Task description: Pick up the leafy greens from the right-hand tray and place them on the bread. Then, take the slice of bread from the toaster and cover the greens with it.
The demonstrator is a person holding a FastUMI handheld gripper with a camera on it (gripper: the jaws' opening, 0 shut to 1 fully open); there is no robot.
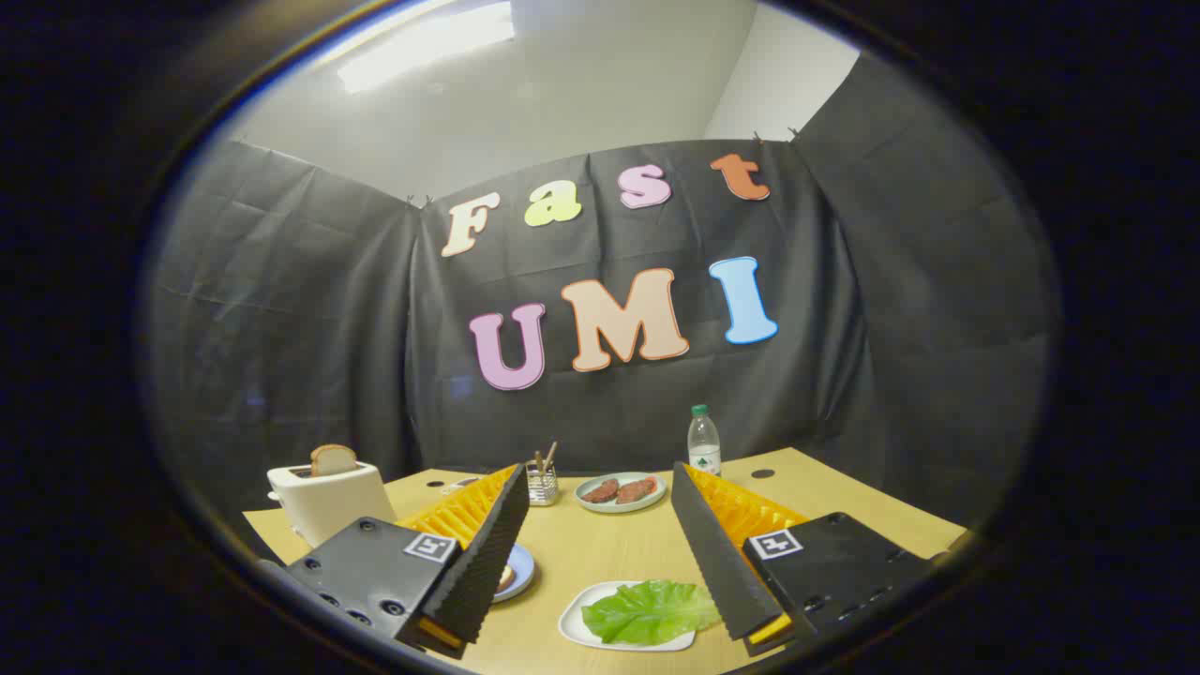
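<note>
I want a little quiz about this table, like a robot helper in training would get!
1. True or false: the tongs are shut on the leafy greens.
2. Where is the slice of bread? A) in the toaster B) on the white tray C) beside the water bottle
3. Fill in: the far plate beyond the tongs holds two reddish ____ of meat.

Key: 1 false, they are open with the greens between and below them; 2 A; 3 slices.
</note>
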